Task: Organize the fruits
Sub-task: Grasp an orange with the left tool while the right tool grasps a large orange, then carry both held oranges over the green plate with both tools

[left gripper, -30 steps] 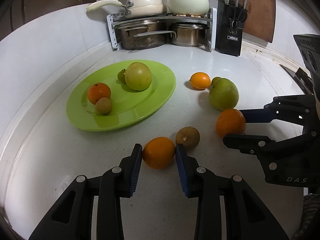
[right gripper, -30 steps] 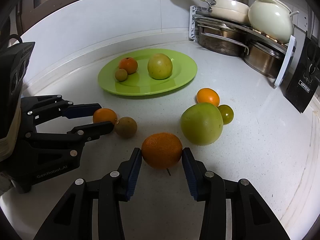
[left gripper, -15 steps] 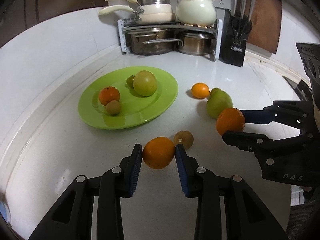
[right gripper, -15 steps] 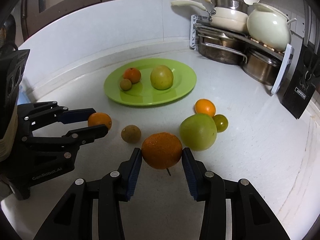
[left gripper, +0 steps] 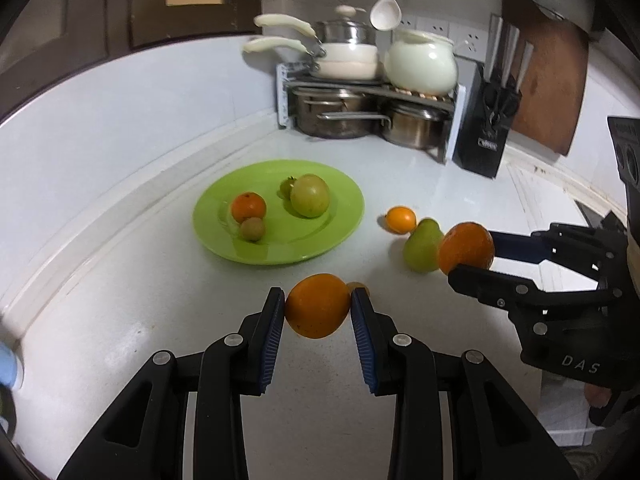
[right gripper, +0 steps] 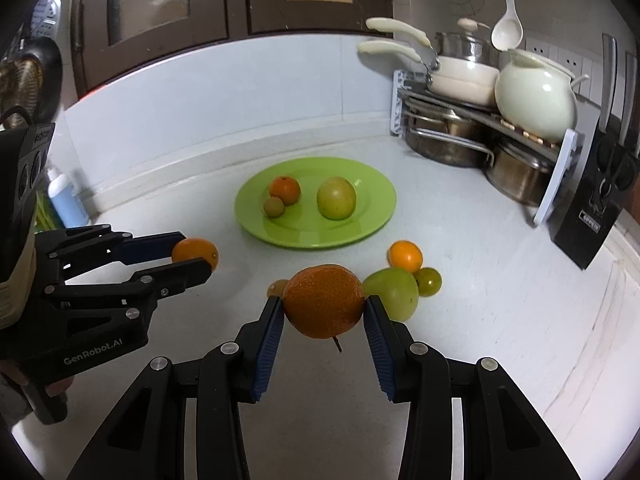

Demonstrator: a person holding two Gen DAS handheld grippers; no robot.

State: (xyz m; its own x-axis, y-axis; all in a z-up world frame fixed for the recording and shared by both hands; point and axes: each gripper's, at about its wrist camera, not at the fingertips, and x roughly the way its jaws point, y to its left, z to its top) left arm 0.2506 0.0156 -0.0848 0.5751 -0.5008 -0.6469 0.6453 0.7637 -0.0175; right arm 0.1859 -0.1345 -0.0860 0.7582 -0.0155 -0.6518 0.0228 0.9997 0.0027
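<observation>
My left claw is clamped on a smooth orange, my right claw on a rougher orange, both short of the green plate. Round skin could slip from my pads and roll, or knock the fruit already on that plate.

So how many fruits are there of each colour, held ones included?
Round orange fruits: 4
Green or yellow-green fruits: 4
Small brownish round fruits: 2
Total: 10

Dim indoor light, soft shadows, faint glare on the worktop; fisheye-bent, dark edges, slight blur
</observation>
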